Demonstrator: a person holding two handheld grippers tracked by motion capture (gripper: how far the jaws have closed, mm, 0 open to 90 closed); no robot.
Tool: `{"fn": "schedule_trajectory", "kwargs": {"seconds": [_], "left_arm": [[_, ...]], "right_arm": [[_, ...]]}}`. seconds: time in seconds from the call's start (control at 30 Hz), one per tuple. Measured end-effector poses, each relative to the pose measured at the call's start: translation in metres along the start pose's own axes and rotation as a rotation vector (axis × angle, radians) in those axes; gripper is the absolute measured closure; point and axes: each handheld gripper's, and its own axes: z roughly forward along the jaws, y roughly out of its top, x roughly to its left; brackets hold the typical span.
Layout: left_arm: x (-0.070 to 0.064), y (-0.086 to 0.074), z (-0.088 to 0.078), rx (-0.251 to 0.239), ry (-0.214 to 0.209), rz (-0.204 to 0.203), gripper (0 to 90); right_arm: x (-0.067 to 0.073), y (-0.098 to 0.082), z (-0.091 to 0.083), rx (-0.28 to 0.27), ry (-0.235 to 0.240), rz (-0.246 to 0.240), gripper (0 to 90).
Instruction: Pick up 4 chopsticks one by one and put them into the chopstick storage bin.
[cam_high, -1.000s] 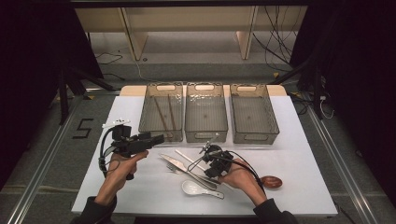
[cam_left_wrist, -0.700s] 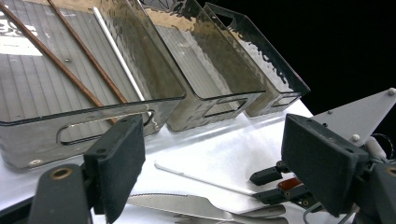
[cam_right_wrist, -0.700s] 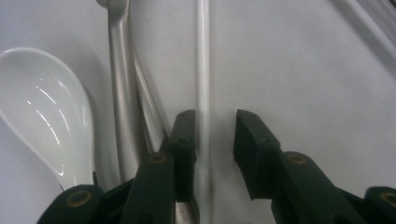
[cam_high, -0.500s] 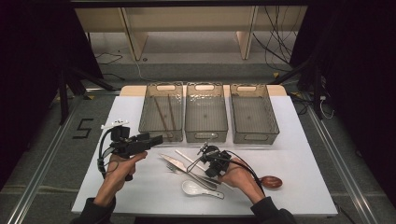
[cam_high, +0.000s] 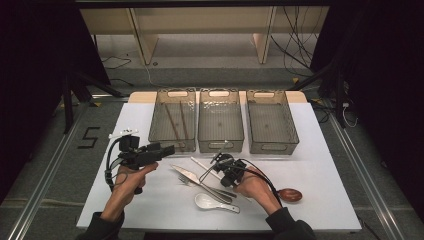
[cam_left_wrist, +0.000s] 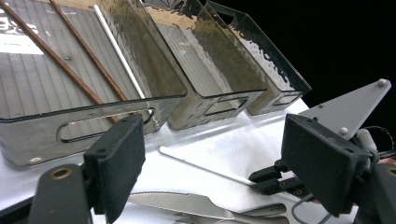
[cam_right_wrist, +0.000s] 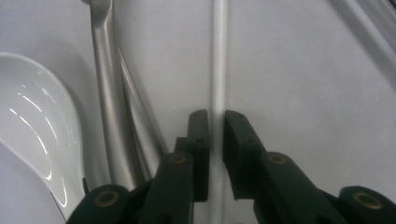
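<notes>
A white tabletop filled the lower middle of the high view. Three clear grey plastic bins stood in a row along its upper edge, the leftmost holding two brown chopsticks and a white one. The left gripper, at the lower left, hovered with its jaws spread and nothing between them. The right gripper, at lower centre, had just been closing and pinched a thin white chopstick lying flat on the table, just below the middle bin. A steel knife and a white ceramic spoon lay just beside it; a brown wooden spoon sat to the right.
</notes>
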Motion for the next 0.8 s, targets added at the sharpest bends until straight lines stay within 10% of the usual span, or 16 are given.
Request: {"fn": "schedule_trajectory", "kwargs": {"seconds": [0.8], "left_arm": [[0.006, -0.005, 0.005, 0.020, 0.003, -0.029, 21.4]], "right_arm": [[-0.003, -0.005, -0.012, -0.090, 0.021, -0.011, 85.6]]}}
